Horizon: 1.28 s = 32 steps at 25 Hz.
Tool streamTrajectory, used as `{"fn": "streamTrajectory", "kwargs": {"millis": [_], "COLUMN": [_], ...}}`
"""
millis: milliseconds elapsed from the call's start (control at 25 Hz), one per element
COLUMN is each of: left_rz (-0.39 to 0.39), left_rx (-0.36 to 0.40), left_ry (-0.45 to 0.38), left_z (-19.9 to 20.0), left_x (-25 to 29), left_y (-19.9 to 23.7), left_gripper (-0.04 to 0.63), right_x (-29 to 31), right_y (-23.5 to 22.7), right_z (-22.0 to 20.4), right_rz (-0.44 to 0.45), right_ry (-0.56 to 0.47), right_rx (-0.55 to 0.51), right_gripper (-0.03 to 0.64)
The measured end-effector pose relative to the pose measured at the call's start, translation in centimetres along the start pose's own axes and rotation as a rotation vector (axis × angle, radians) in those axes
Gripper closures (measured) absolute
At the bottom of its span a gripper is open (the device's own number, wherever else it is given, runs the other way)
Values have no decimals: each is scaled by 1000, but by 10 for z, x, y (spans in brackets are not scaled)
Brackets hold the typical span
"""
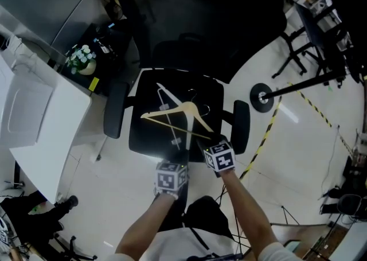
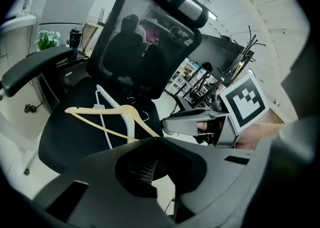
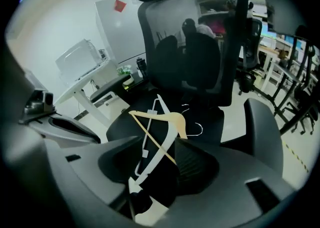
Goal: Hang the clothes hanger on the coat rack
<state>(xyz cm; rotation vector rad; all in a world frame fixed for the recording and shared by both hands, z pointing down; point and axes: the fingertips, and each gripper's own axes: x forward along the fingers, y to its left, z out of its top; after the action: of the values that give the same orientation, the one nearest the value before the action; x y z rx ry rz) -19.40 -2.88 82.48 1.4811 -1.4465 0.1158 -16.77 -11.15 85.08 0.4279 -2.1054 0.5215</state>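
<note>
A black chair [image 1: 148, 135] is seen from above, and two hangers are laid on its seat. A wooden hanger [image 1: 188, 106] is spread across the middle of the seat, with its metal hook turned toward the backrest. A white hanger [image 3: 156, 153] is crossed beneath it, one end reaching toward the front edge of the seat. Neither hanger is held.

Both grippers are held low over the front edge of the seat, side by side and angled downward. The fingers of the right gripper [image 3: 157, 144] are spread apart. The lower end of the white hanger and part of the wooden hanger's bar are seen in the gap between them, but no pad is pressed on either. The fingers of the left gripper [image 2: 155, 140] are brought together at their tips, and nothing is caught between them. It is pointed at the seat just beside the near end of the wooden hanger.

A white bench [image 1: 40, 122] is placed to the left of the chair.
</note>
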Motion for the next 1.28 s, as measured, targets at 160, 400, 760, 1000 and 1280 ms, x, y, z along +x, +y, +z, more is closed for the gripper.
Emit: {"fn": "streamTrajectory", "kwargs": {"millis": [160, 400, 760, 1000, 1280], "left_rz": [18, 34, 48, 64, 54], "left_rx": [-22, -32, -62, -112, -115], "left_ry": [-3, 24, 52, 62, 83], "left_z": [11, 11, 2, -3, -13], "left_x": [18, 44, 67, 90, 99], "left_y": [18, 44, 69, 86, 93], "left_gripper": [600, 600, 600, 600, 600], "right_x": [35, 78, 123, 143, 158], "right_y": [-17, -32, -61, -68, -83], "right_z": [-1, -7, -14, -24, -32], "right_rz": [-20, -36, -65, -83, -110], "right_ry": [41, 96, 160, 193, 245], "right_rx": [-1, -28, -49, -87, -130], "right_gripper": [387, 387, 387, 387, 417]}}
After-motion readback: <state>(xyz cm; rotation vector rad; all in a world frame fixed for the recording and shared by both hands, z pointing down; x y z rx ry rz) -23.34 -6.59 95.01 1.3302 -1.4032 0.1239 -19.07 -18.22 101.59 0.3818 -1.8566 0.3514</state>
